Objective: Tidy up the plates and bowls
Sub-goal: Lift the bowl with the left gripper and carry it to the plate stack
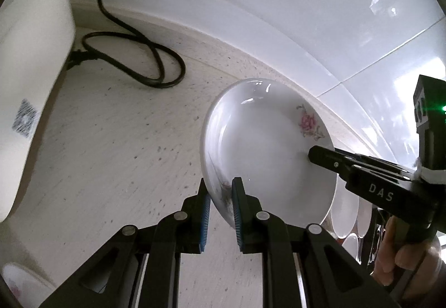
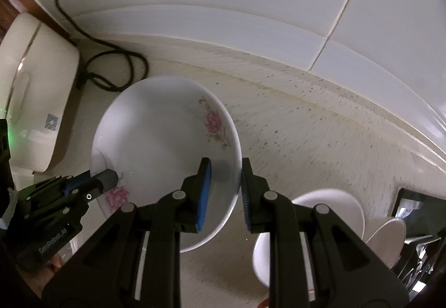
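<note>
- Left hand-held gripper (image 1: 220, 203) clamped on the lower-left rim of a white floral plate (image 1: 264, 149), held tilted above the speckled bench (image 1: 117, 140), centre-right of the left wrist view.
- Right hand-held gripper (image 2: 225, 191) straddling the same plate's rim at lower right, blue pads (image 2: 205, 193) either side; whether pressed tight, cannot tell.
- More white plates (image 2: 334, 210) standing at lower right.
- Black cable (image 1: 133, 57) coiled at upper left beside a white appliance (image 1: 30, 79).
</note>
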Tool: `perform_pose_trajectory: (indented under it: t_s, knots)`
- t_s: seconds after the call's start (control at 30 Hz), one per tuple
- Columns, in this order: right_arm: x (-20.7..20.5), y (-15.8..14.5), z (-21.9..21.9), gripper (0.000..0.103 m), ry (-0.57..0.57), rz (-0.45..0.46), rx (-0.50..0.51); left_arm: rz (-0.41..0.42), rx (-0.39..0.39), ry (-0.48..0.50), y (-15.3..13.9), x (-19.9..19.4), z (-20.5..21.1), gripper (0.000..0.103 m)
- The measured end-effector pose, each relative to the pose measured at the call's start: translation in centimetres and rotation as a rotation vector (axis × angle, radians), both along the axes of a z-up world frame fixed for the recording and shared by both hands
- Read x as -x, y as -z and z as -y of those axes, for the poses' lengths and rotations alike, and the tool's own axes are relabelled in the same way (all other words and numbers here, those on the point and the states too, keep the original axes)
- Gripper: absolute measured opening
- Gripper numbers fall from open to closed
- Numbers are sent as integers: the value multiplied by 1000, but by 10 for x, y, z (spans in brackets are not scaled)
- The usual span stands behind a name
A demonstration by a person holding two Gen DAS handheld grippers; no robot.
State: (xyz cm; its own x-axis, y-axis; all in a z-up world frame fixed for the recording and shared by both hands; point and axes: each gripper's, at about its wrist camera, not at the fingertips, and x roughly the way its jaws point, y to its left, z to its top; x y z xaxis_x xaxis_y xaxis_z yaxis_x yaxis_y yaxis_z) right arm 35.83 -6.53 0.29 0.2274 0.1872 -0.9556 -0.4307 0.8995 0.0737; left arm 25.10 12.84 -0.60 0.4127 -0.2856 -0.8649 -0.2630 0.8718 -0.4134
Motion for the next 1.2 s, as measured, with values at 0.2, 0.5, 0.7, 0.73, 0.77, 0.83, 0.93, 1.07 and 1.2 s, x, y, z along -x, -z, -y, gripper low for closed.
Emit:
perform_pose_trajectory:
  t_s: [0.2, 0.5, 0.7, 0.73, 0.77, 0.83, 0.93, 1.07, 1.2]
  knots:
    - [28, -8, -3, 24, 0, 19, -14, 26, -19, -2, -15, 28, 0, 16]
    - [60, -30, -13, 24, 3, 18, -49, 34, -27, -3, -15, 59, 9, 16]
    - [82, -28, -11, 24, 2, 9, -72, 27, -31, -5, -12, 80, 6, 16]
    - [87, -29, -10, 24, 2, 7, -74, 26, -32, -4, -13, 83, 6, 16]
    - [90, -29, -9, 24, 3, 6, -75, 26, -32, -4, -12, 86, 6, 16]
    - [97, -28, -9, 24, 3, 3, -80, 25, -36, -2, -13, 94, 6, 16]
    - [107, -29, -8, 24, 2, 3, -88, 26, -40, -3, -14, 102, 5, 16]
    - [122, -30, -9, 24, 2, 6, -107, 31, -49, -7, -17, 115, 3, 16]
    - [134, -30, -11, 24, 0, 6, -113, 30, -53, -10, -19, 127, 0, 16]
